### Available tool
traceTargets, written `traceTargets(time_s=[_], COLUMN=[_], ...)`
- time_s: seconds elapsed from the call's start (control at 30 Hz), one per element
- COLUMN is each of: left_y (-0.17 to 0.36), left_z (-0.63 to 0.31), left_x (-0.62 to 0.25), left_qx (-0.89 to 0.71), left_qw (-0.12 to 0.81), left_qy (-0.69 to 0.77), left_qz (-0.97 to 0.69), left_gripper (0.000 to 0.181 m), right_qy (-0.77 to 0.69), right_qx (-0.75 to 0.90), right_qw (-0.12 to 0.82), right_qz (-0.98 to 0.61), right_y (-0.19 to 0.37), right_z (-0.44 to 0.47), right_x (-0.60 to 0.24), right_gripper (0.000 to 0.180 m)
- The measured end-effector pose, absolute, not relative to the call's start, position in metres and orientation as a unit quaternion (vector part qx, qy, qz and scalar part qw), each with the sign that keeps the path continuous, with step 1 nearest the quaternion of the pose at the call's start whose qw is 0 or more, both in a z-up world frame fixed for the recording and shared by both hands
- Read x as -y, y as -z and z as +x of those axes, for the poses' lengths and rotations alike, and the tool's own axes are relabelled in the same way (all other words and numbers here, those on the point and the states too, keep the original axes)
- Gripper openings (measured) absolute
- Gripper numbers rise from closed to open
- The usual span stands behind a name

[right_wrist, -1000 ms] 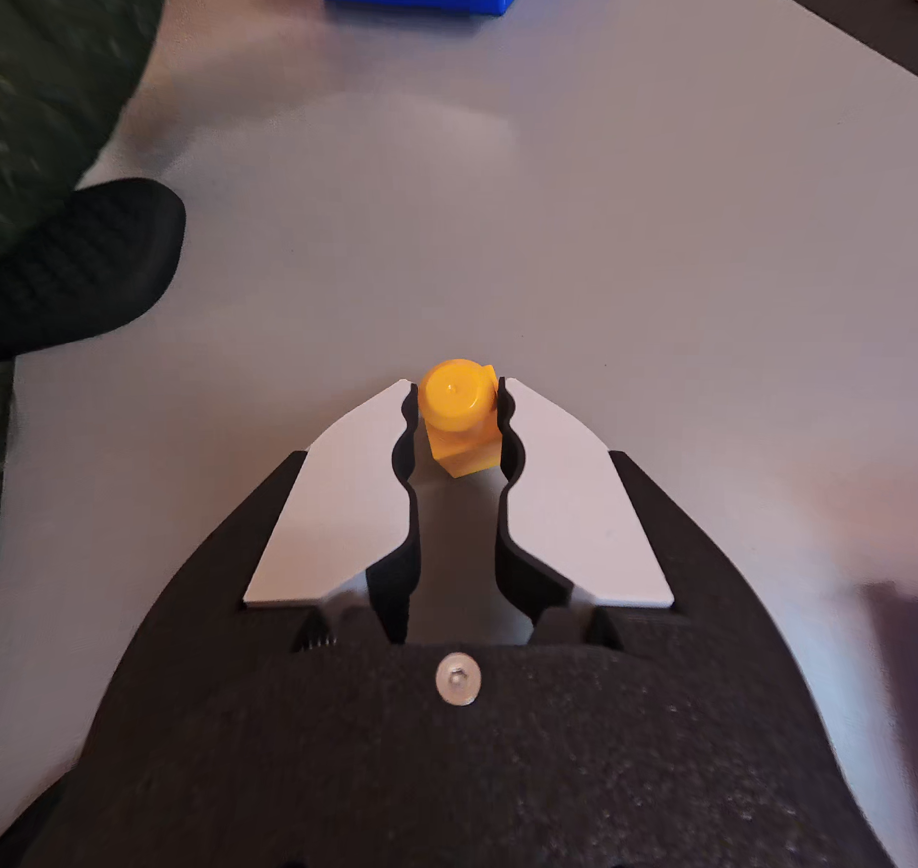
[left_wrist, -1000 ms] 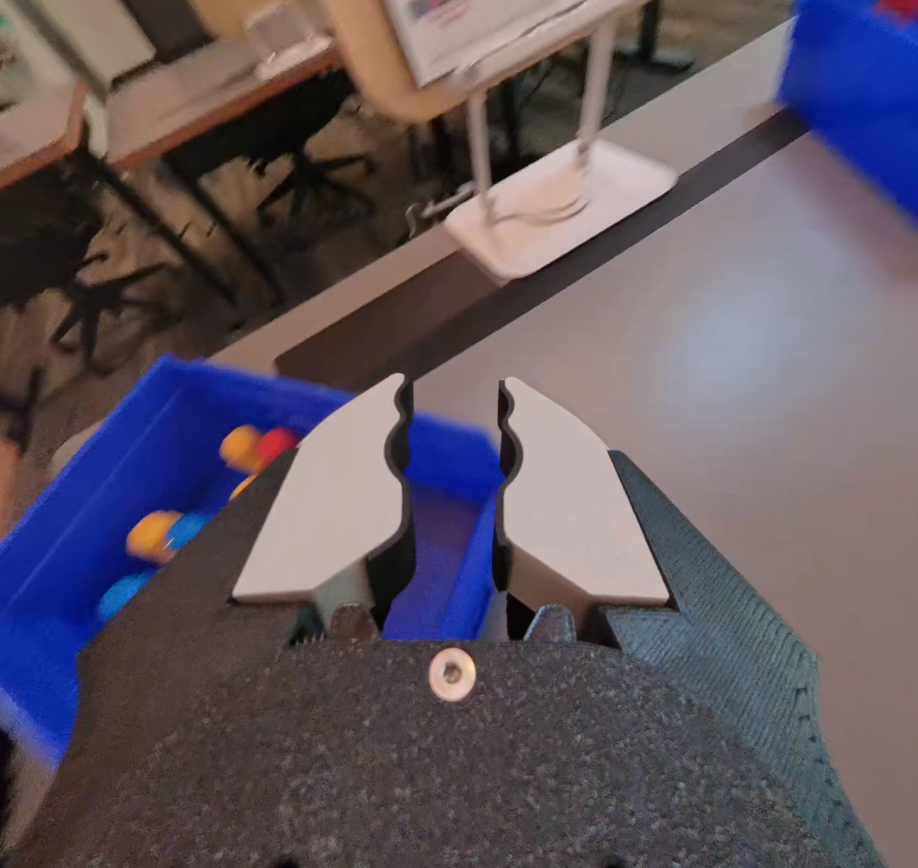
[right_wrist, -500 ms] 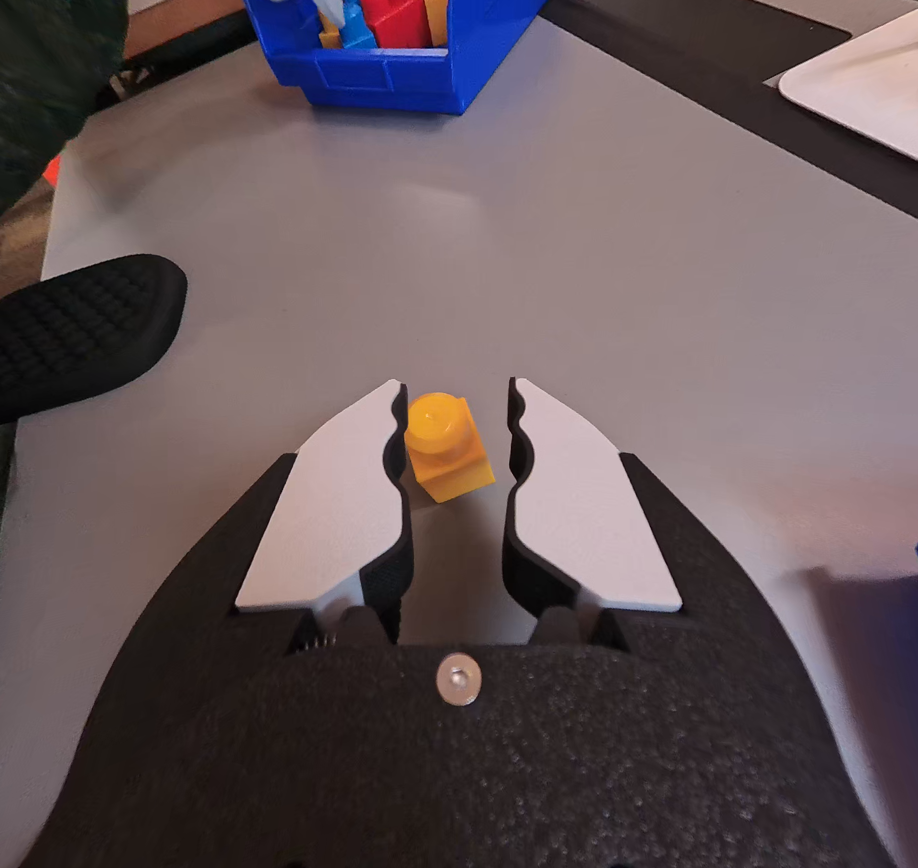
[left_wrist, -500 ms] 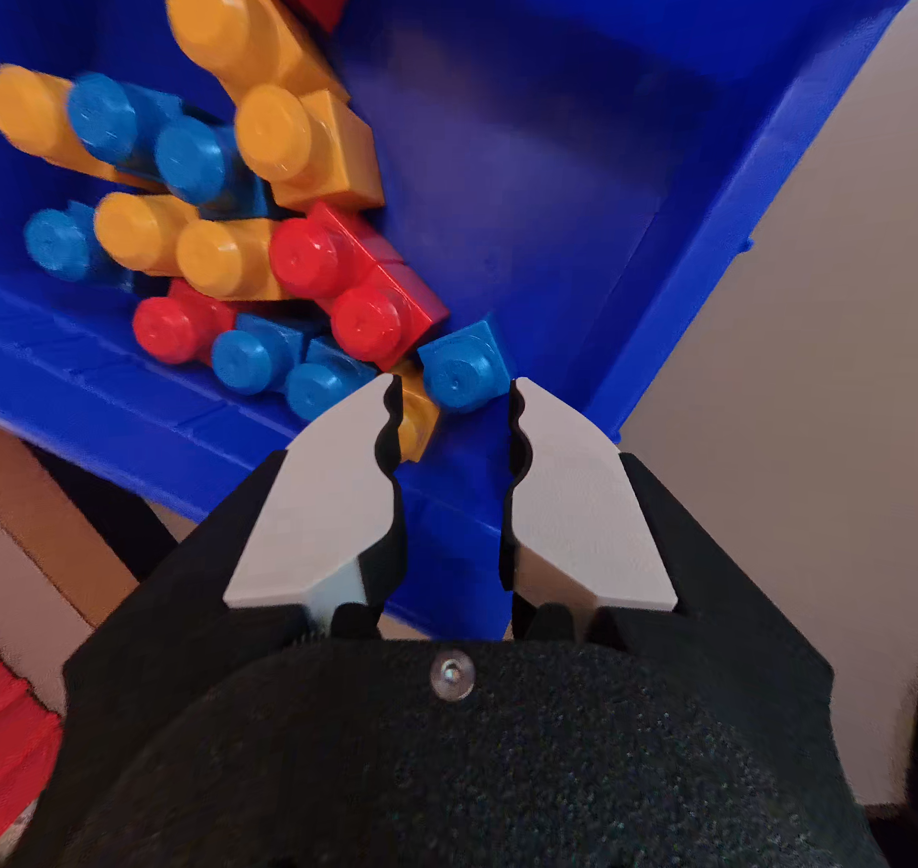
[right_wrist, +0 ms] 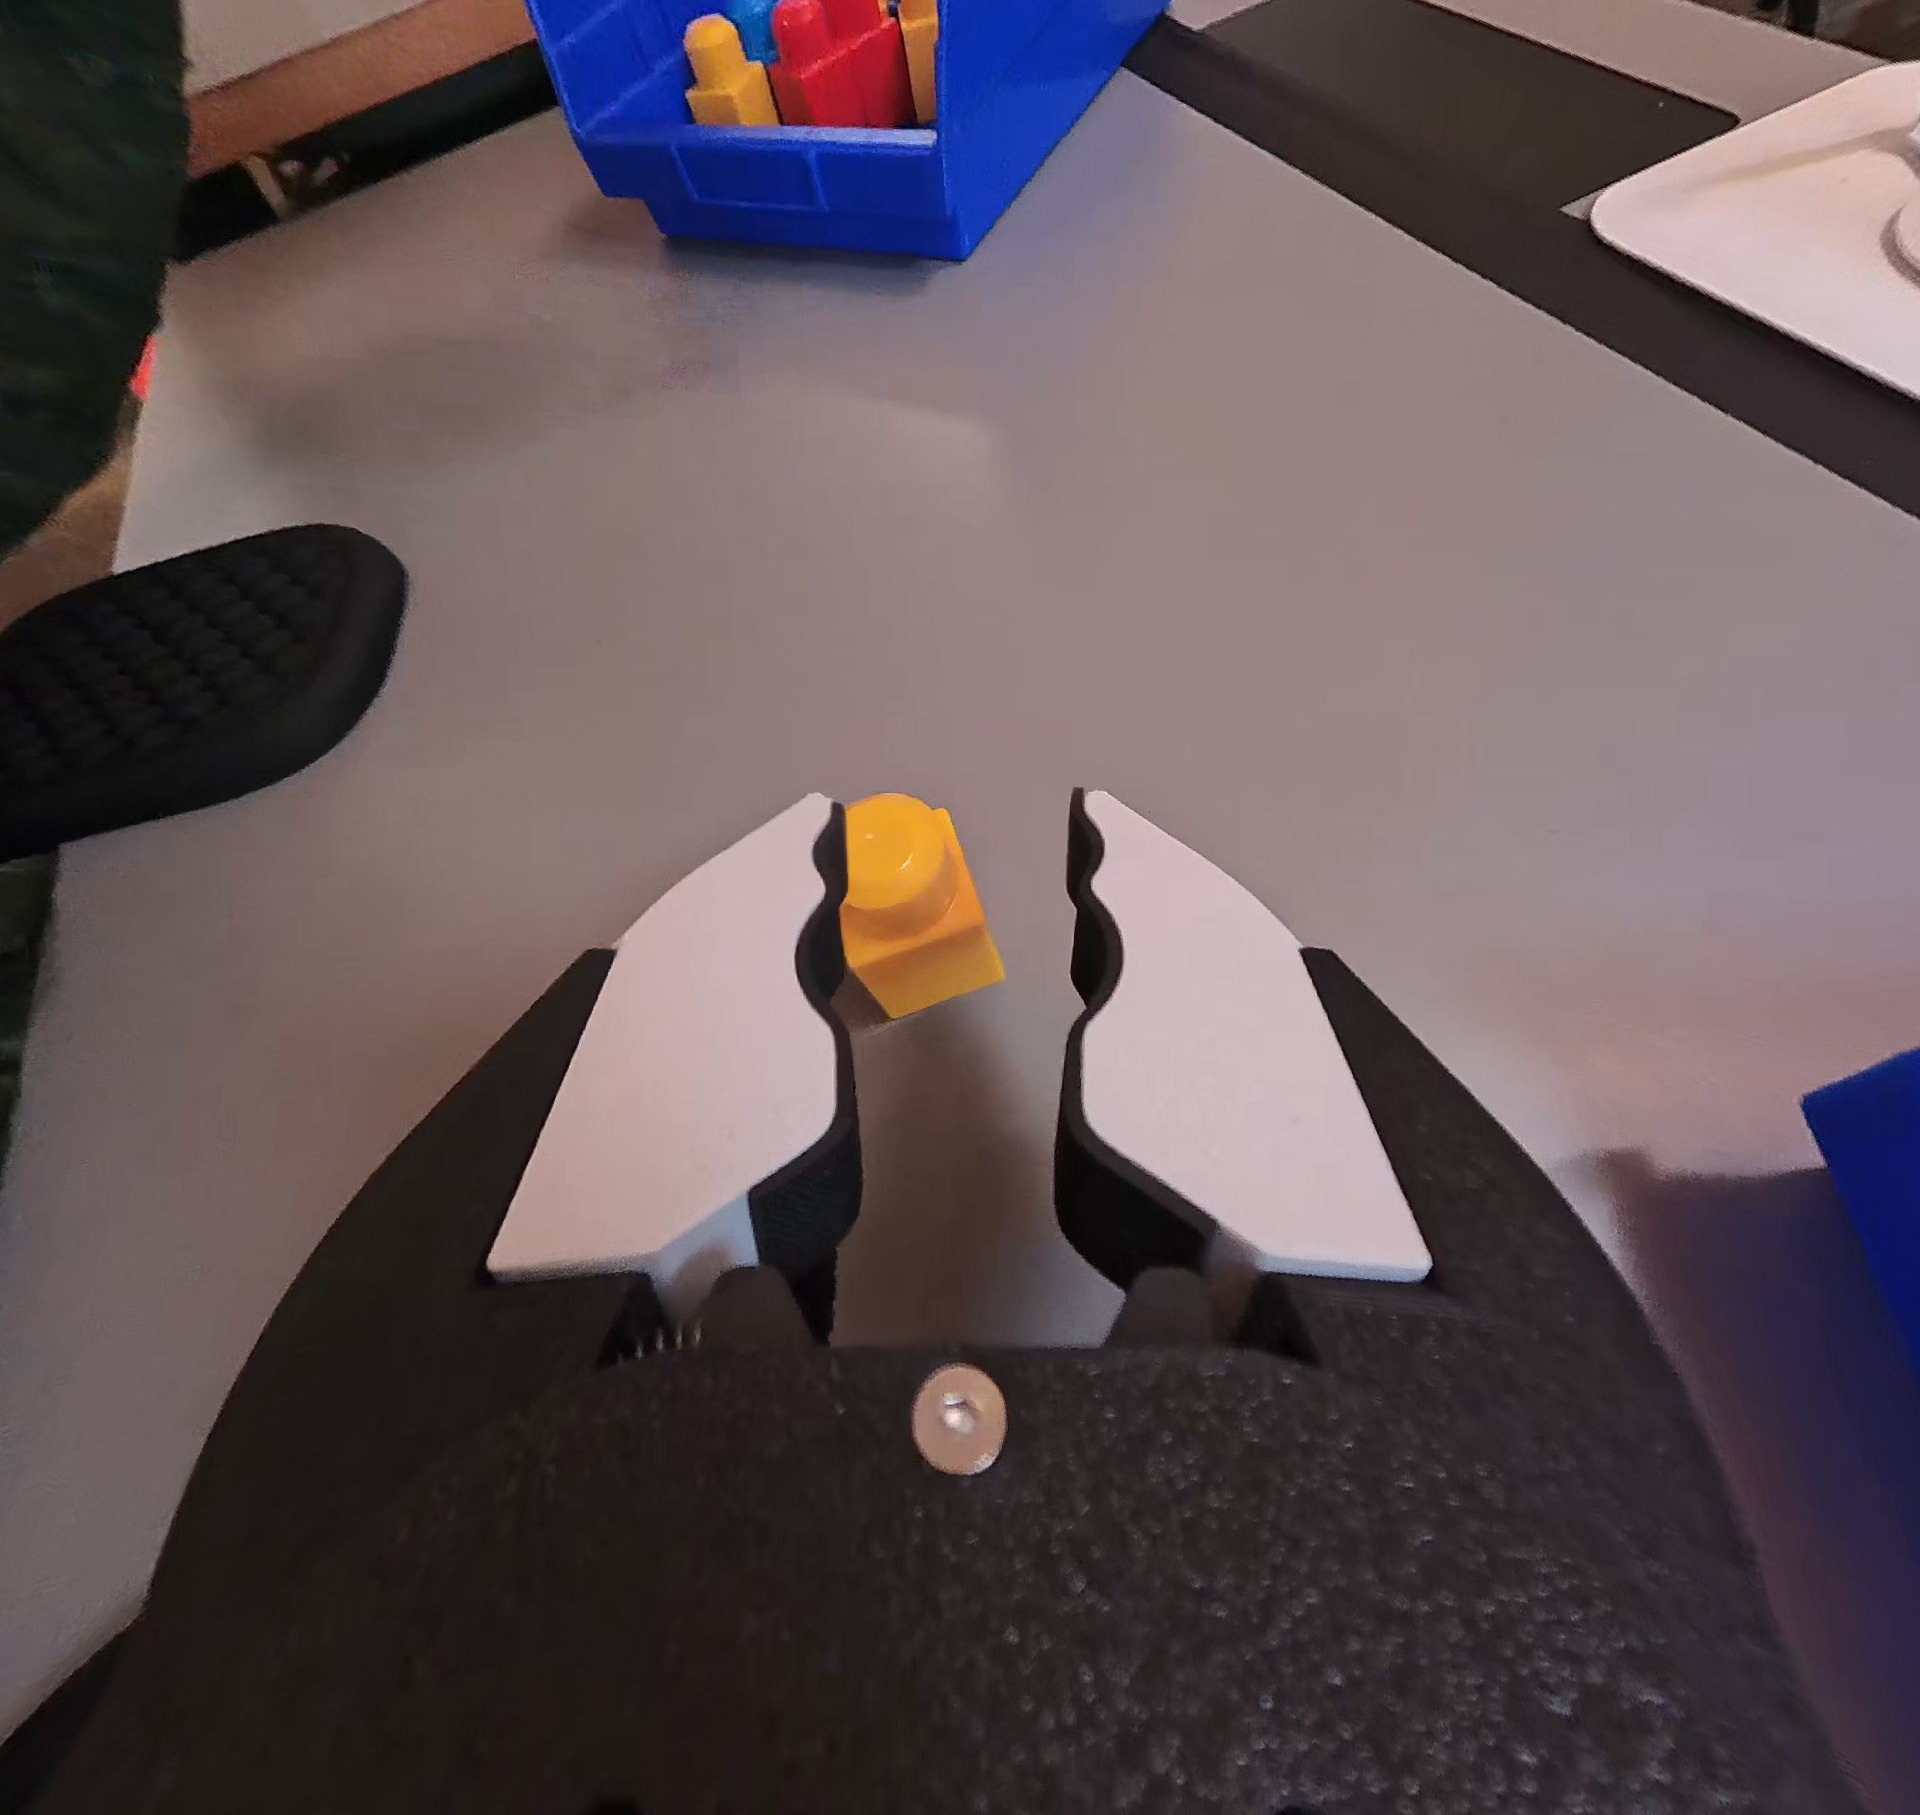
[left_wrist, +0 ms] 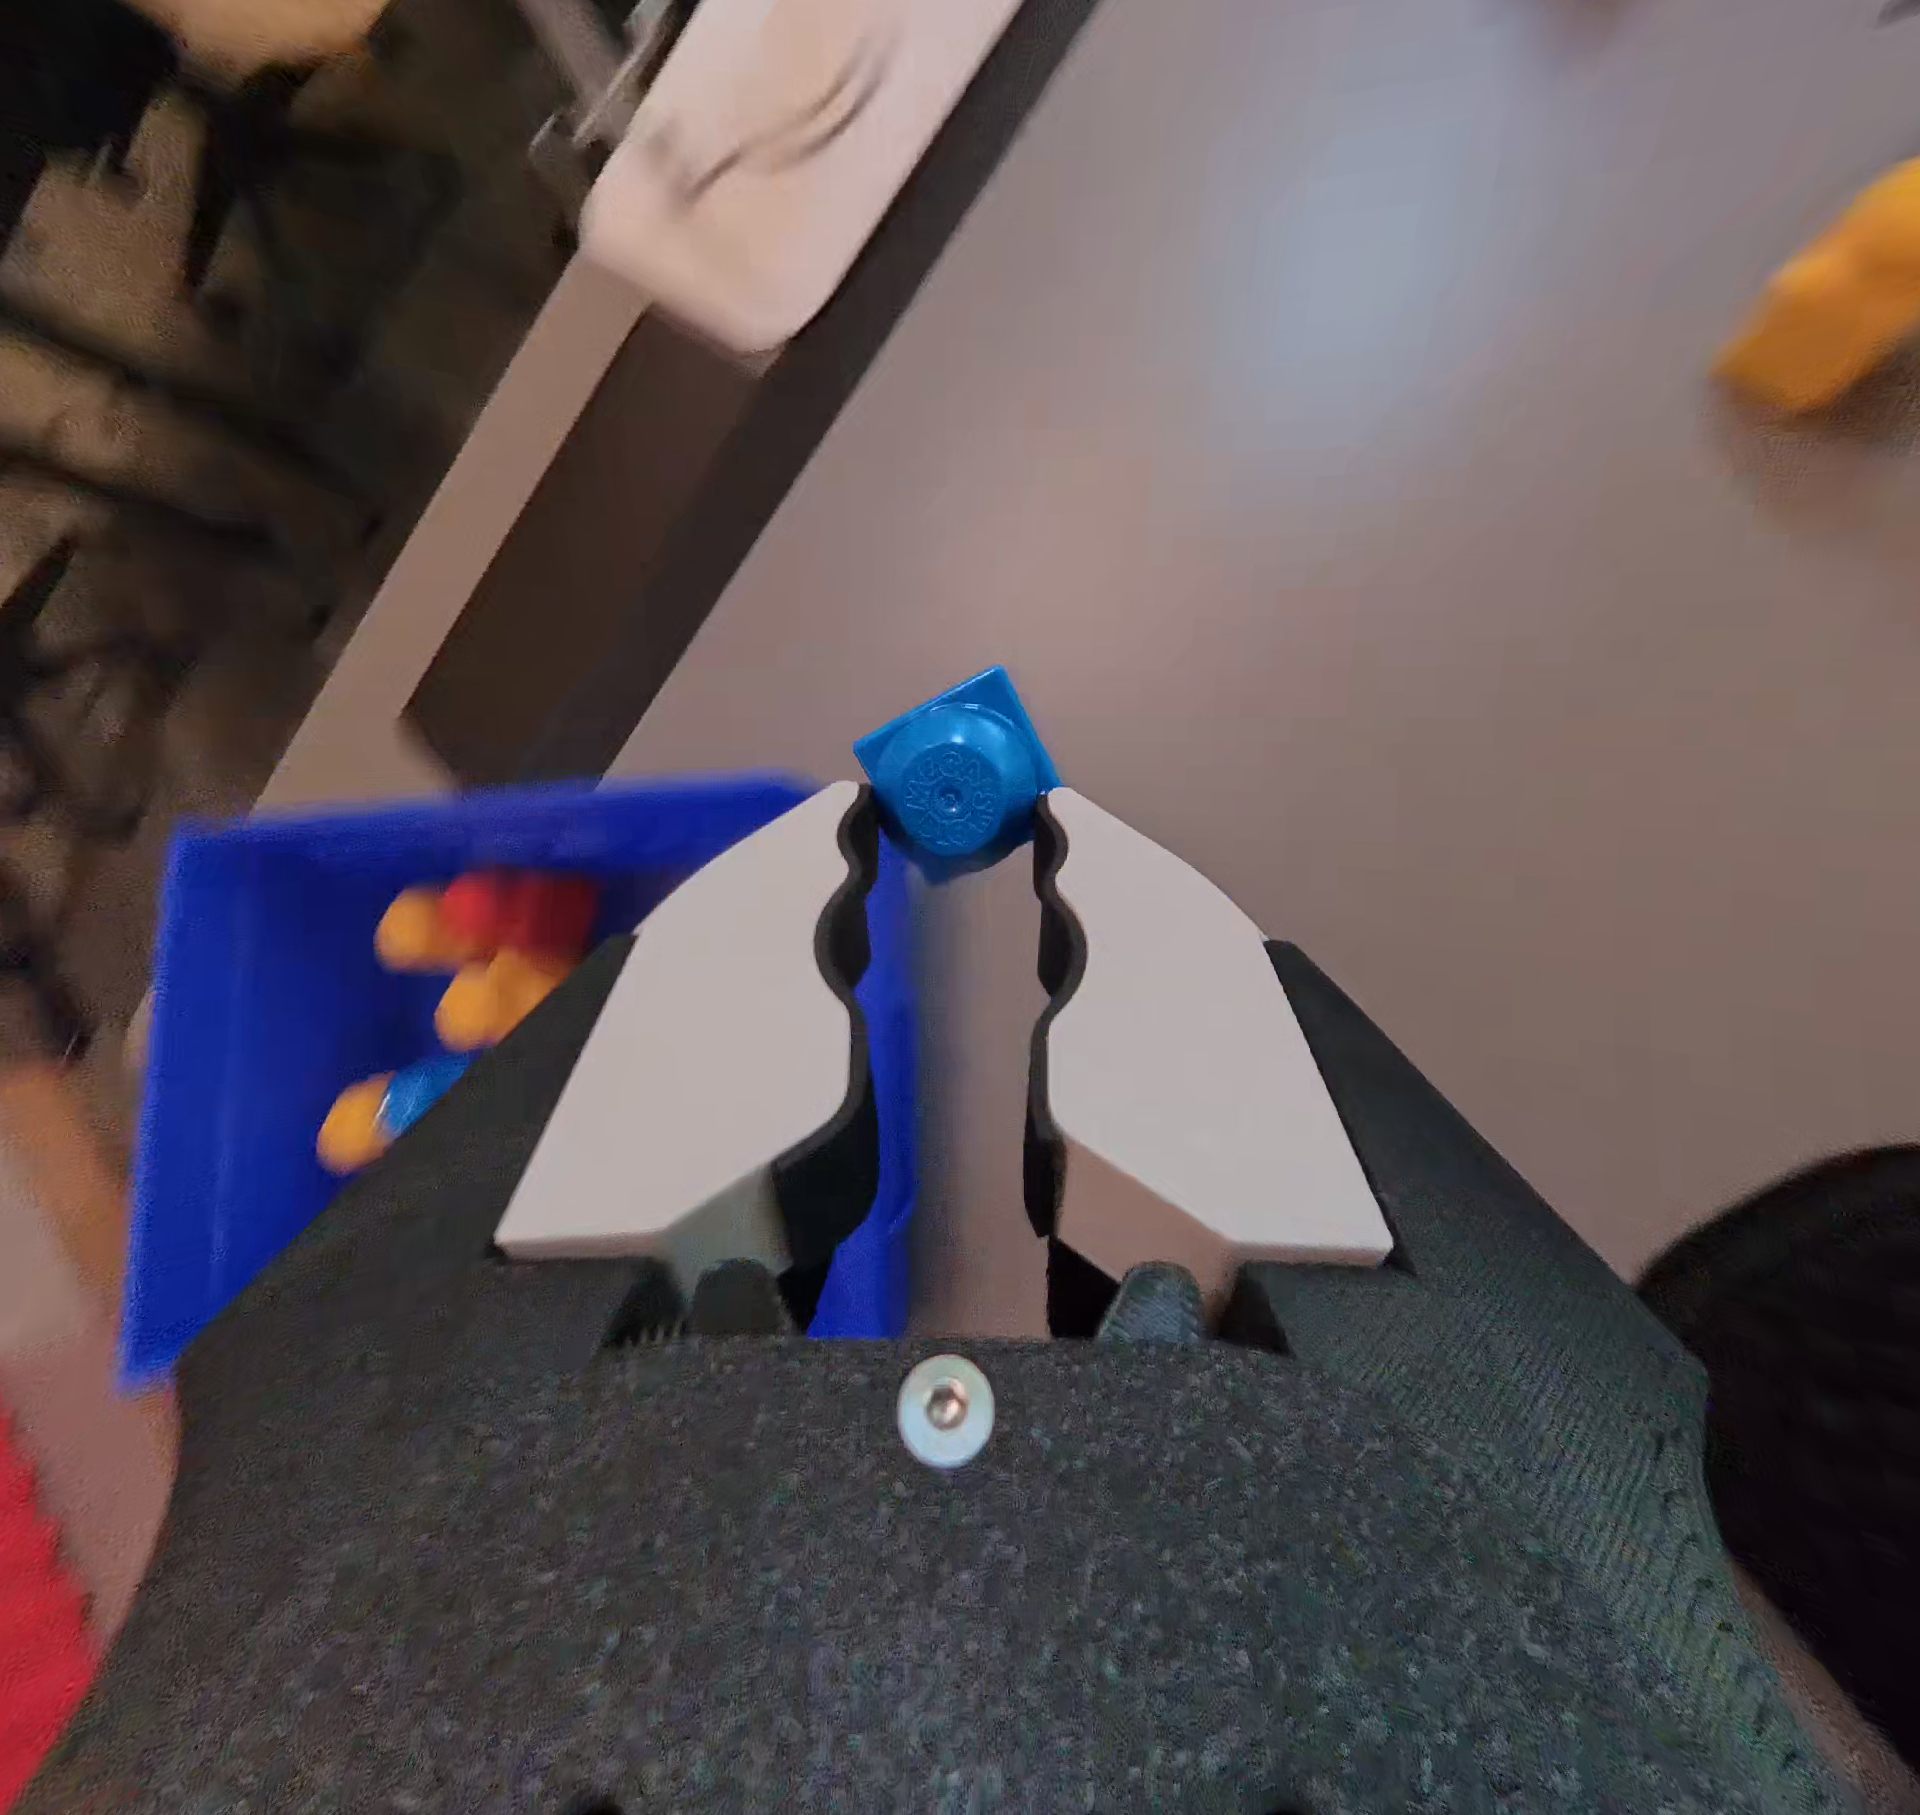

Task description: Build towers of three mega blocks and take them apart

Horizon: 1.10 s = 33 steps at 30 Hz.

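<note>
My left gripper is shut on a small blue block, pinched at the fingertips and held above the grey table, stud toward the camera. A blue bin with red, yellow and blue blocks lies behind it at the left. My right gripper is open. A yellow block stands on the table between its fingers, against the left pad, with a clear gap to the right pad. The yellow block also shows blurred in the left wrist view.
A blue bin of blocks stands far across the table in the right wrist view. A white stand base sits at the right on a dark strip. A black armrest and a sleeve are at the left. Another blue bin corner is at the right. The black armrest is about 30 centimeters from both grippers' fingertips.
My left gripper reached into the bin, closed on the blue block and lifted it out over the table. My right gripper opened and released the yellow block onto the table.
</note>
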<state>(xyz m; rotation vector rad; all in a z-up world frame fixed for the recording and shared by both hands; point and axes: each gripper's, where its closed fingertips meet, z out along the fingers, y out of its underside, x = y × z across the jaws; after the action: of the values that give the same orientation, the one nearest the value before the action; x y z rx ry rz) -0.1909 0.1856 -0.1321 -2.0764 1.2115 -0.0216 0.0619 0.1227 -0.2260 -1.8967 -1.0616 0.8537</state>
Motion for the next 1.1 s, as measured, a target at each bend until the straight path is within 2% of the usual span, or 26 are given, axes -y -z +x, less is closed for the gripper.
traceTargets(time_s=[0.1, 0.2, 0.37, 0.47, 0.53, 0.63, 0.83, 1.1], left_y=[0.150, 0.197, 0.262, 0.256, 0.256, 0.252, 0.265, 0.265], left_z=[-0.110, -0.055, -0.015, -0.005, -0.009, -0.005, 0.009, 0.026], left_x=[-0.150, -0.133, -0.135, -0.137, -0.138, -0.131, -0.126, -0.144], left_qx=[-0.585, -0.674, -0.708, -0.689, -0.685, -0.669, -0.652, -0.641], left_qw=[0.326, 0.254, 0.165, 0.200, 0.210, 0.223, 0.225, 0.305], left_qy=[0.085, 0.094, 0.100, 0.155, 0.153, 0.193, 0.199, 0.196], left_qz=[-0.738, -0.687, -0.679, -0.680, -0.681, -0.682, -0.696, -0.676], left_gripper=[0.028, 0.028, 0.029, 0.029, 0.041, 0.049, 0.057, 0.064], right_qy=[-0.350, -0.336, -0.317, -0.311, -0.301, -0.279, -0.251, -0.231], right_qx=[0.431, 0.458, 0.491, 0.512, 0.521, 0.527, 0.519, 0.527], right_qw=[0.385, 0.376, 0.348, 0.331, 0.323, 0.307, 0.314, 0.329], right_qz=[-0.737, -0.732, -0.733, -0.729, -0.731, -0.742, -0.754, -0.749], right_y=[0.223, 0.231, 0.251, 0.260, 0.266, 0.281, 0.292, 0.294], right_z=[0.068, 0.075, 0.076, 0.070, 0.066, 0.061, 0.056, 0.050], right_x=[-0.116, -0.111, -0.104, -0.098, -0.097, -0.098, -0.107, -0.110], right_gripper=[0.044, 0.045, 0.045, 0.048, 0.056, 0.063, 0.062, 0.060])
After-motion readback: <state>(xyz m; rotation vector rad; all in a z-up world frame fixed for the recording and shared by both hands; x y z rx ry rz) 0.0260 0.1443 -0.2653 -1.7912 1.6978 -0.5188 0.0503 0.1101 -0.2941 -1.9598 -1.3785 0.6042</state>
